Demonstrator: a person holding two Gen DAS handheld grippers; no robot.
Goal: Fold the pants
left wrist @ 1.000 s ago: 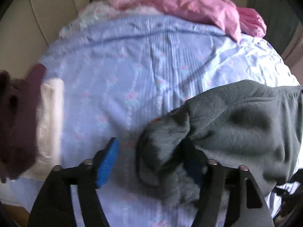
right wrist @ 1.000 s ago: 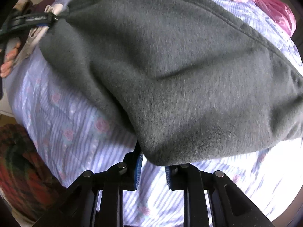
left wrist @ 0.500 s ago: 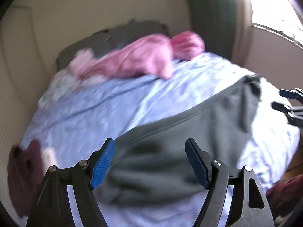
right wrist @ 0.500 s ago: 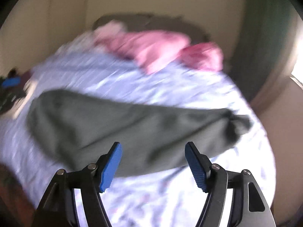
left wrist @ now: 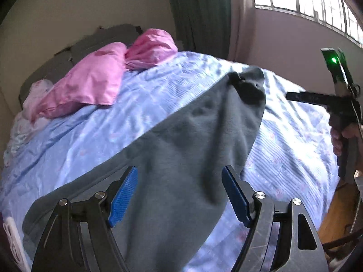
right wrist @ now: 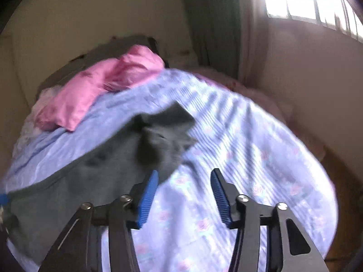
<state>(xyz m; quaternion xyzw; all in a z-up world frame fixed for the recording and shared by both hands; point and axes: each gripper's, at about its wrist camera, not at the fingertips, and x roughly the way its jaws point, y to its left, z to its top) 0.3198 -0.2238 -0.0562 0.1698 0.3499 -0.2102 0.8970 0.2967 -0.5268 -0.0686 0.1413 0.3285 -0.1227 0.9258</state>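
Both grippers hang empty, left gripper (left wrist: 179, 195) wide, right gripper (right wrist: 183, 198) narrowing; only the left view shows the person's hand (left wrist: 340, 136); the dark grey fleece pants (left wrist: 181, 136), clamped earlier, lie released.

No legible text, seemingly.

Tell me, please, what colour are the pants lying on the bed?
Dark grey pants, clearest in the left wrist view.
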